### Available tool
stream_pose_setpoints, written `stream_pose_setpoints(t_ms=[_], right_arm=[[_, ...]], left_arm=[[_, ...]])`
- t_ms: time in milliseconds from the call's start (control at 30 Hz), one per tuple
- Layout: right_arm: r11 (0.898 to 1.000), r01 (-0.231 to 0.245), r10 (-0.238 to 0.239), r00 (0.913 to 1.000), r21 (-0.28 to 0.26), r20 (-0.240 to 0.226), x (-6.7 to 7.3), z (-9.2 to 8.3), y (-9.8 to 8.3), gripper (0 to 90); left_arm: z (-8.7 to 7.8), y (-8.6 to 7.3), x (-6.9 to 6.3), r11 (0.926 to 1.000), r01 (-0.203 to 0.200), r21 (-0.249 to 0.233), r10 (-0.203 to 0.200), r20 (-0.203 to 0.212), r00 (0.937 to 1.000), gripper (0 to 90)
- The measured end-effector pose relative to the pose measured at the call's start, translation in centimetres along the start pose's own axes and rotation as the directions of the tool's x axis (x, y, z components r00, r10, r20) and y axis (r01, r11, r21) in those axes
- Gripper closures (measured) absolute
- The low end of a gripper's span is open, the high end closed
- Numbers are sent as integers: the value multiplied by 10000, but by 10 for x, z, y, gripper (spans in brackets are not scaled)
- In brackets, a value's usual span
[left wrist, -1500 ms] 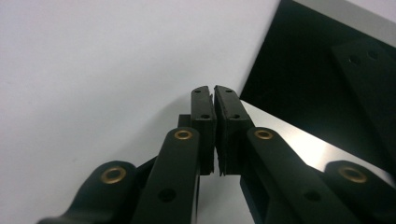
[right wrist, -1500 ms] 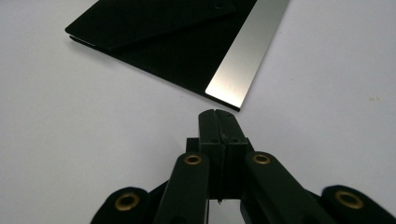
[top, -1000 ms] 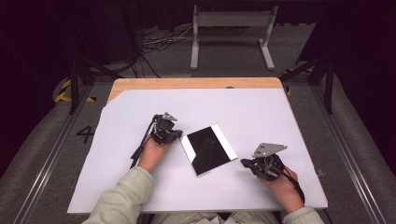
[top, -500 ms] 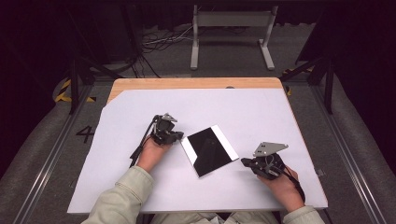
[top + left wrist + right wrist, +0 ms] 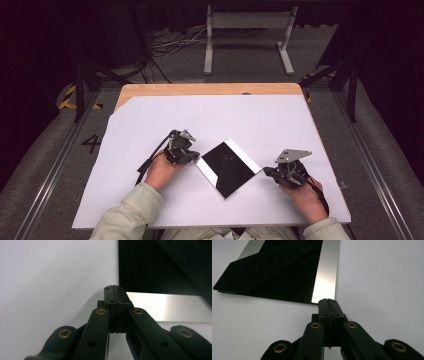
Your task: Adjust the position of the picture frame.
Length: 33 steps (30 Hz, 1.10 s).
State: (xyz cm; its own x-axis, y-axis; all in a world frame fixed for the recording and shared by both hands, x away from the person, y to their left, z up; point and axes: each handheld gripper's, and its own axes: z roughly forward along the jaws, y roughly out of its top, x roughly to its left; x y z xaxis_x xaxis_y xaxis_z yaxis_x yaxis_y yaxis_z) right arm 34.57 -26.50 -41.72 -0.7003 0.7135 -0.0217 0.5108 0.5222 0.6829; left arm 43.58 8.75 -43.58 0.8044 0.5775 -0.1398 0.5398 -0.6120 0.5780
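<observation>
A flat square mirror-like plate [image 5: 229, 167], dark in the middle with bright strips along two edges, lies turned like a diamond on the white table sheet [image 5: 150, 120]. My left gripper [image 5: 192, 157] sits at the plate's left corner, jaws shut with nothing between them. In the left gripper view its tips [image 5: 115, 288] reach the corner where the bright strip [image 5: 170, 307] meets the dark face. My right gripper [image 5: 268, 171] is at the plate's right corner, also shut and empty. In the right gripper view its tips [image 5: 328, 301] almost touch the end of the silver strip [image 5: 327, 270].
The white sheet covers a wooden table whose bare far edge [image 5: 210, 89] shows. Beyond it stand a metal frame [image 5: 247, 35] and cables [image 5: 165, 45] on the floor. Rails [image 5: 370, 165] run along both sides of the table.
My left gripper has slid a little toward the plate's left corner. The right gripper and the plate have stayed put.
</observation>
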Motion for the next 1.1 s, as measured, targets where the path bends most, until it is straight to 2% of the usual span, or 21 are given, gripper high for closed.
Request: stream_pose_setpoints(t_ms=[133,167,233,300,400,533,767,1000,1100], right_arm=[[9999,-109,109,9999,57,11,-2,0,0,900],[9998,-181,181,9998,112,27,-3,0,-1,900],[9994,-285,285,9996,190,-27,-3,0,-1,900],[9994,-276,277,9996,216,-23,-4,1,-1,900],[9985,-427,426,9991,341,30,-4,2,-3,900],[9982,-447,445,9990,387,54,-4,6,-4,900],[9970,-409,408,9992,655,31,-3,18,-2,900],[9983,-347,343,9994,472,103,-5,22,1,900],[9994,-148,144,9998,323,129,-6,26,3,900]], left_arm=[[-1,-1,-7,9995,-256,168,255,70,9997,900],[-2,-2,-12,9984,-472,319,469,121,9988,900],[-2,-2,-17,9969,-630,461,625,110,9980,900],[-3,-2,-19,9966,-659,502,653,137,9978,900],[-2,-2,-25,9939,-905,630,891,252,9957,900],[-3,-2,-21,9963,-709,485,686,486,9965,900],[-14,-2,-18,9987,-502,-109,504,276,9983,855],[-24,-4,-18,9982,-374,-465,383,191,9991,813],[-28,-7,-19,9972,-307,-676,322,219,9992,813]])
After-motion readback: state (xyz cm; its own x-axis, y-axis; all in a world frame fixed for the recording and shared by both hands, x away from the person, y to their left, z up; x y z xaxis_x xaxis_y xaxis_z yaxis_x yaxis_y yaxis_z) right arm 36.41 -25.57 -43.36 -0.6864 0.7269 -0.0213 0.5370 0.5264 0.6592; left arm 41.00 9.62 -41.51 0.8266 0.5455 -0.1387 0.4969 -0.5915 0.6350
